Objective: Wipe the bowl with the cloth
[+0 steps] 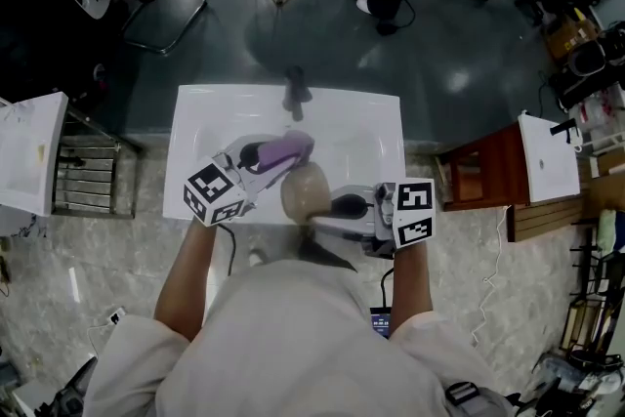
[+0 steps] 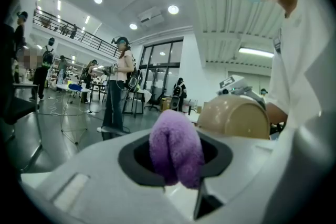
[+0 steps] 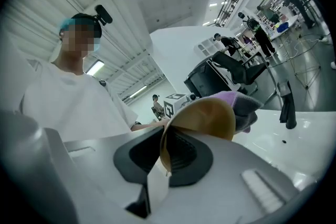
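Nearest the person's body, the right gripper (image 3: 167, 157) is clamped on the rim of a smooth, tan, round bowl (image 3: 206, 117), which it holds tipped on its side above a white rectangular sink (image 1: 195, 127). Just past it, the left gripper (image 2: 177, 168) is closed on a fluffy purple cloth (image 2: 176, 145). The cloth's bunched end lies right beside the bowl, though whether they touch is unclear. A black faucet (image 1: 295, 89) stands at the sink's far edge.
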`<state>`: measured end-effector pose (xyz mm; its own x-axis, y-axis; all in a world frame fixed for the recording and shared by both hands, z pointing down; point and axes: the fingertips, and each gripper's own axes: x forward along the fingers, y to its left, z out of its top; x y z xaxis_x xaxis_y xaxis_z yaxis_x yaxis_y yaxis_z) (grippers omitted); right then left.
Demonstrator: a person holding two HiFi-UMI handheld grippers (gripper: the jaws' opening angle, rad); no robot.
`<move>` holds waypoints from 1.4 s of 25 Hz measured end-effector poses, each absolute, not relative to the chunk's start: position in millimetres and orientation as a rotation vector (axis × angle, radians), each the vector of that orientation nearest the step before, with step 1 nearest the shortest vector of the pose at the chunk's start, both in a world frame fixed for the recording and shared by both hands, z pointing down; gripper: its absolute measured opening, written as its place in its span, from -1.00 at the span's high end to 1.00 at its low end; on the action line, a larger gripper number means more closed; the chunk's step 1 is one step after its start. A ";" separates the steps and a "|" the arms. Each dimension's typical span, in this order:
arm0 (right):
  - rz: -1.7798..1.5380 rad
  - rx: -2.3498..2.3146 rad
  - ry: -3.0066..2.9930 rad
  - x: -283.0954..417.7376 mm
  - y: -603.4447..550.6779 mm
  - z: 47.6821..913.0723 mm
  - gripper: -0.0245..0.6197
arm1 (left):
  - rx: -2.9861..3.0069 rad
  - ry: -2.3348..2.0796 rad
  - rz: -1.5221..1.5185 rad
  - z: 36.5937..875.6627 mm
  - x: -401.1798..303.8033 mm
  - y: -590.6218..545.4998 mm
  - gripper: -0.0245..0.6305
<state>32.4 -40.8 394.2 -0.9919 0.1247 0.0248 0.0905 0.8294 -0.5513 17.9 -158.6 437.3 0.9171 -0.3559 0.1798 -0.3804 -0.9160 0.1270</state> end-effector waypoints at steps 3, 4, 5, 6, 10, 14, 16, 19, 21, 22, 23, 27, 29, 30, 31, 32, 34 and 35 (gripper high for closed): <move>0.892 -0.171 -3.006 37.1 -44.8 381.5 0.88 | 2.897 -0.534 0.240 444.4 18.3 -154.3 0.56; 0.894 -0.166 -3.024 38.7 -47.2 377.7 0.88 | 2.889 -0.520 0.238 446.0 19.2 -152.4 0.56; 0.896 -0.159 -3.038 40.0 -50.1 374.6 0.88 | 2.882 -0.508 0.235 447.3 20.1 -150.9 0.56; 0.900 -0.150 -3.049 41.0 -53.4 372.3 0.88 | 2.876 -0.498 0.230 448.6 20.9 -149.8 0.57; 0.949 -0.073 -3.088 43.4 -70.2 367.6 0.89 | 2.856 -0.446 0.211 453.6 26.2 -142.7 0.56; 1.002 0.018 -3.101 43.1 -87.1 366.4 0.89 | 2.828 -0.421 0.185 457.9 30.5 -136.0 0.56; 1.028 0.057 -3.106 43.1 -94.6 367.1 0.89 | 2.814 -0.417 0.175 460.0 30.5 -135.0 0.56; 1.082 0.127 -3.116 43.1 -106.7 367.6 0.89 | 2.804 -0.405 0.167 461.0 29.3 -133.0 0.56; 1.115 0.190 -3.113 43.4 -116.2 369.1 0.89 | 2.801 -0.392 0.166 461.3 29.6 -131.4 0.56; 1.126 0.224 -3.108 43.8 -120.5 370.3 0.89 | 2.801 -0.384 0.166 461.3 30.5 -130.0 0.56; 1.133 0.259 -3.100 44.4 -124.3 371.8 0.89 | 2.802 -0.373 0.166 461.1 31.8 -127.8 0.56; 1.123 0.386 -3.043 47.0 -132.8 382.8 0.89 | 2.814 -0.319 0.172 459.5 40.2 -114.7 0.56; 1.103 0.437 -3.007 47.9 -135.4 390.2 0.89 | 2.820 -0.299 0.171 458.1 43.7 -110.0 0.56; 1.095 0.460 -2.989 48.0 -136.8 394.1 0.89 | 2.823 -0.290 0.168 457.1 44.6 -108.3 0.56; 1.089 0.479 -2.972 47.8 -138.3 398.0 0.89 | 2.827 -0.282 0.166 456.1 45.0 -107.2 0.56; 1.082 0.496 -2.955 47.0 -139.9 401.8 0.89 | 2.832 -0.275 0.166 455.3 44.7 -106.6 0.56; 1.061 0.523 -2.920 44.6 -142.4 409.3 0.89 | 2.839 -0.264 0.169 453.5 42.7 -106.6 0.56; 1.047 0.535 -2.900 43.4 -143.4 412.9 0.89 | 2.842 -0.260 0.170 452.3 41.7 -106.9 0.56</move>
<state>43.4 -143.4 412.9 -0.9414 -0.3131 0.1257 -0.3211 0.7175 -0.6181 41.7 -106.9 452.3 0.9768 -0.1608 0.1411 -0.1939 -0.9440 0.2670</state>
